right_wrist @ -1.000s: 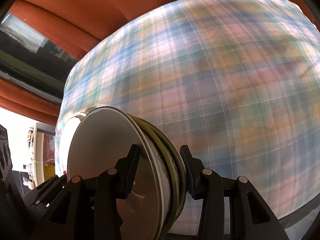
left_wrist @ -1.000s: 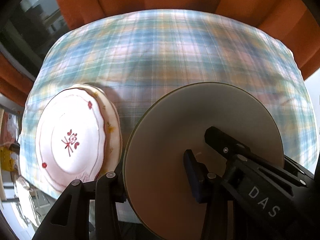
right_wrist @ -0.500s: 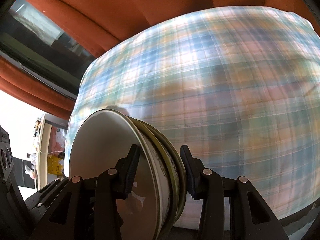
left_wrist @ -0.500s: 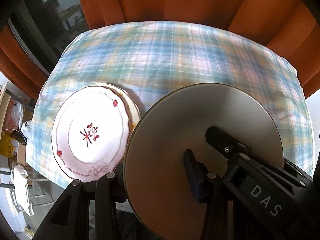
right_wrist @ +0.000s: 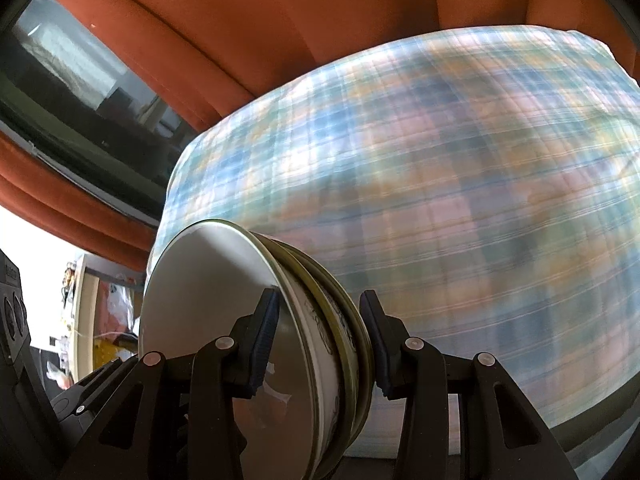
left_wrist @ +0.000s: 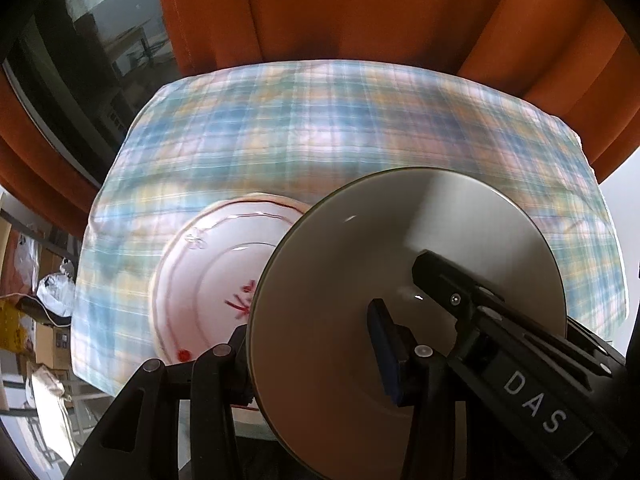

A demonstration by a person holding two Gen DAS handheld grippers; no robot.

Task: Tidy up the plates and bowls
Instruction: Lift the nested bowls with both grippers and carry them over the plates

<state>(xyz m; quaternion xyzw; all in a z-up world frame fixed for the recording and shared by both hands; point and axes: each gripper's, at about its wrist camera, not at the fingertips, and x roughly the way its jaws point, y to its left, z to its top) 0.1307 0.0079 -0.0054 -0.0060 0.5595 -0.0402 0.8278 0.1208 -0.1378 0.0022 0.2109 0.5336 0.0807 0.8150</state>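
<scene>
Black plastic fingers of my left gripper (left_wrist: 308, 344) sit on either side of the rim of a stack of round grey-white bowls with olive-green rims (left_wrist: 404, 304), clamped on its near edge; the stack is tipped up so its pale inside faces the left wrist camera. My right gripper (right_wrist: 320, 340) is closed on the same stack (right_wrist: 240, 320) from the other side: its blue-padded fingers (right_wrist: 266, 336) press the inside of the top bowl and the outer wall of the last one, and I count about three nested rims between them. In the left wrist view the right gripper's black body, lettered DAS, reaches in over the stack from the lower right.

Beyond the stack, a white scalloped plate with red flower marks (left_wrist: 208, 280) lies flat on the blue-and-pastel checked tablecloth (left_wrist: 360, 128), toward the cloth's left edge and partly hidden behind the bowls. I cannot tell whether the stack touches it. Orange curtains (left_wrist: 360, 12) hang past the table's far edge, with a dark window (right_wrist: 72, 80) at the left.
</scene>
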